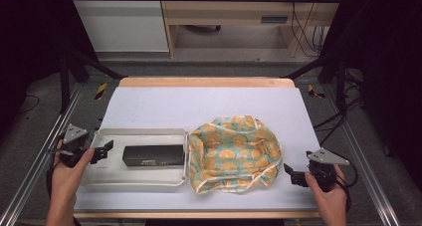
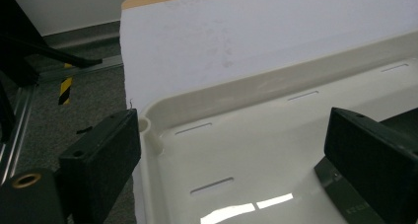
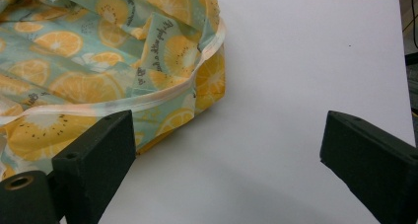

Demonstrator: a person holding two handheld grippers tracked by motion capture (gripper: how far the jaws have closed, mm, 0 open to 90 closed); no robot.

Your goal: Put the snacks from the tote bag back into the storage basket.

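Two grippers, each held in a person's hand, sit at the near edge of a white tabletop [image 1: 209,104]. The left gripper [image 1: 105,150], jaws spread wide and holding nothing, hangs over the left end of a shallow white tray [image 1: 149,183]; in the left gripper view one jaw sits outside the tray's rounded corner and the other over its glossy floor. The right gripper [image 1: 291,175], jaws likewise parted and empty, hovers just off the right side of a fabric bag [image 1: 234,154].

Inside the tray lies a single black box [image 1: 153,155], flat on the floor and set toward the tray's right half, its long axis running left to right along the tray's length. A pale label on its near face is too small to read. In the left gripper view the box is mostly covered by the jaw in front of it.

Just beside the tray, touching its right rim, the bag, printed with orange slices on pale green, slumps open with its cream-trimmed mouth upward. Its crumpled folds hide whatever may lie within.

Beyond the bag the tabletop runs bare to a wooden far edge [image 1: 204,81].
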